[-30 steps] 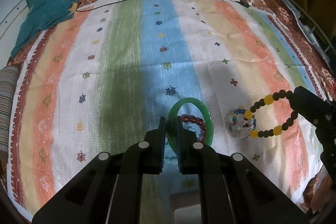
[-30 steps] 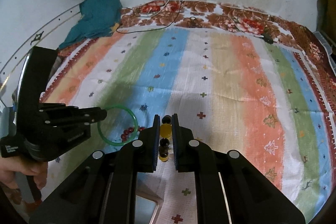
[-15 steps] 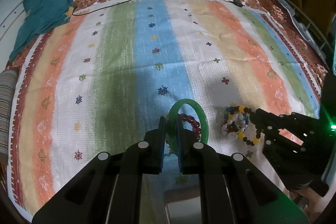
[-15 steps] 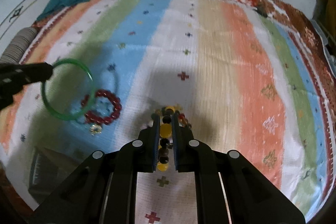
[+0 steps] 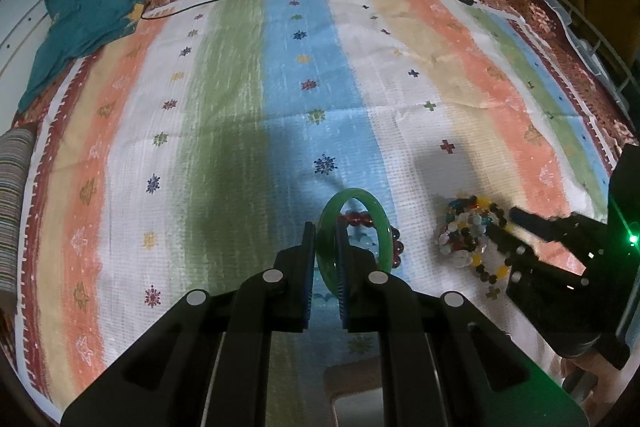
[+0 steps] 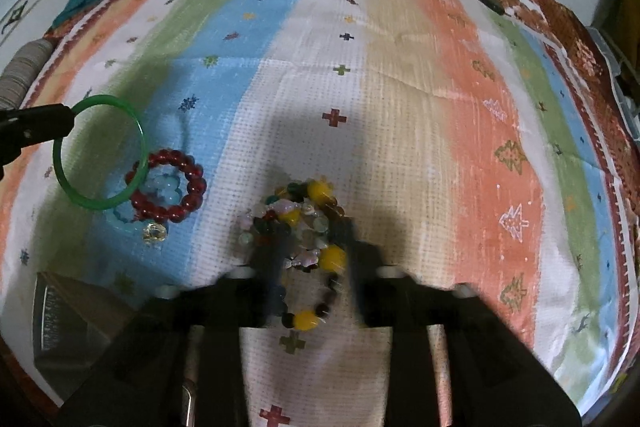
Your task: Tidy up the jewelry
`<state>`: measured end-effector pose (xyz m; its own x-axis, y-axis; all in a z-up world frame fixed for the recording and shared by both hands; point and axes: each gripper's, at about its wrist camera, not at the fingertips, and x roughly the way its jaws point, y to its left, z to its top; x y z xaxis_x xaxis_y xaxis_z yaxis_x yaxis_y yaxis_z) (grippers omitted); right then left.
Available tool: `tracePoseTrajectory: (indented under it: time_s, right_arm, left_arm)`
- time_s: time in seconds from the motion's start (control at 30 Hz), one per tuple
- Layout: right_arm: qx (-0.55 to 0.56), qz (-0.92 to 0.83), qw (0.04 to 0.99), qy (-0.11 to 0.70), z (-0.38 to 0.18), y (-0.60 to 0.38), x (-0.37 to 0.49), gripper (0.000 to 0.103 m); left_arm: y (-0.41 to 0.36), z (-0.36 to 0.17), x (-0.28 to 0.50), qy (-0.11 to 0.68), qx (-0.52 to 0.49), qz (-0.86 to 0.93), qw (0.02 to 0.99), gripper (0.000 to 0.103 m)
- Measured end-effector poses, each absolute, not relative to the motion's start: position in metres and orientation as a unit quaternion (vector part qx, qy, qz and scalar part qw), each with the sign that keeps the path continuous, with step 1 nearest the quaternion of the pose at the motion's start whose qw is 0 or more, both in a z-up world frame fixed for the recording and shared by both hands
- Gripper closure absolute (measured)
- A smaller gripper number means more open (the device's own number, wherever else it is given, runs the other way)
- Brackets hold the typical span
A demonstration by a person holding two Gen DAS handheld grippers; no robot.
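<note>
One teal cloth (image 5: 86,11) far off

Both wrist cameras look steeply down, close over the striped cloth (image 5: 224,131), sharing its beaded jewelry.

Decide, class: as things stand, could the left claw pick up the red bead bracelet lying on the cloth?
Probably not yet: the left claw is shut on the green bangle, so it has no free grip. The red bead bracelet itself lies uncovered just below.
</note>
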<state>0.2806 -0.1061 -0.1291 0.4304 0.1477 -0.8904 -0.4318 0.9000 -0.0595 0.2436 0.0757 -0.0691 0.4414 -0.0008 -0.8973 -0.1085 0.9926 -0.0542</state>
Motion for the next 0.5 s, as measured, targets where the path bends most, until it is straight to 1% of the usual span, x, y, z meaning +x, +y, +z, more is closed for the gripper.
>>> tracePoseTrajectory:
  time_s: [0.17, 0.5]
  right_arm:
    - [-0.141, 0.178, 0.831, 0.508, -0.129, -0.103, 0.281, 0.058]
    - [-0.128, 0.166, 0.82, 0.532, -0.139, -0.114, 0.292, 0.057]
  left_arm:
    - [0.076, -0.073, 0.245, 0.532, -0.049, 0.033, 0.845, 0.093]
    - [0.078, -0.077, 0.248, 0.536, -0.048, 0.034, 0.842, 0.093]
